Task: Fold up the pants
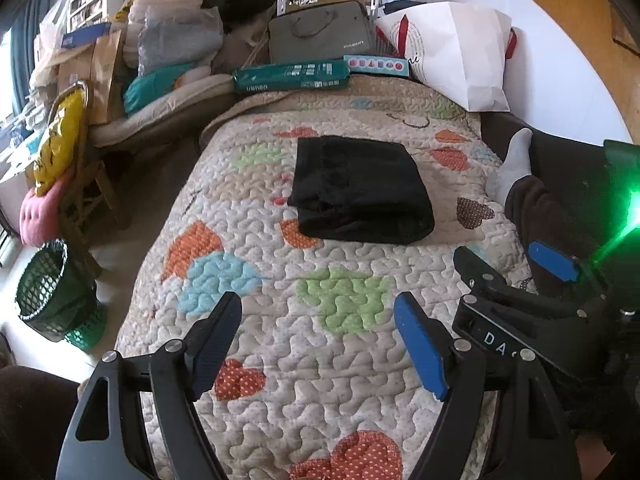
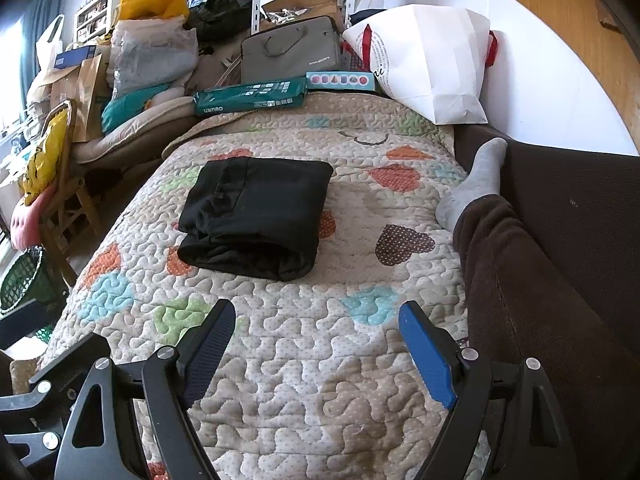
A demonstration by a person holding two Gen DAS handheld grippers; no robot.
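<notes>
A bed [image 1: 248,344] is being covered by a heart-patterned quilt [image 2: 304,360]; daylight is being let in at the left, and clutter [image 1: 168,40] is being piled against the white wall [image 2: 552,92].

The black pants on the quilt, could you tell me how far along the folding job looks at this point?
Done: the black pants lie as a compact, layered rectangle on the quilt. In hand: nothing; the left gripper and right gripper are both open, short of the bundle, touching no cloth. Left: apparently nothing beyond perhaps tidying the slightly bulging near edge.
</notes>
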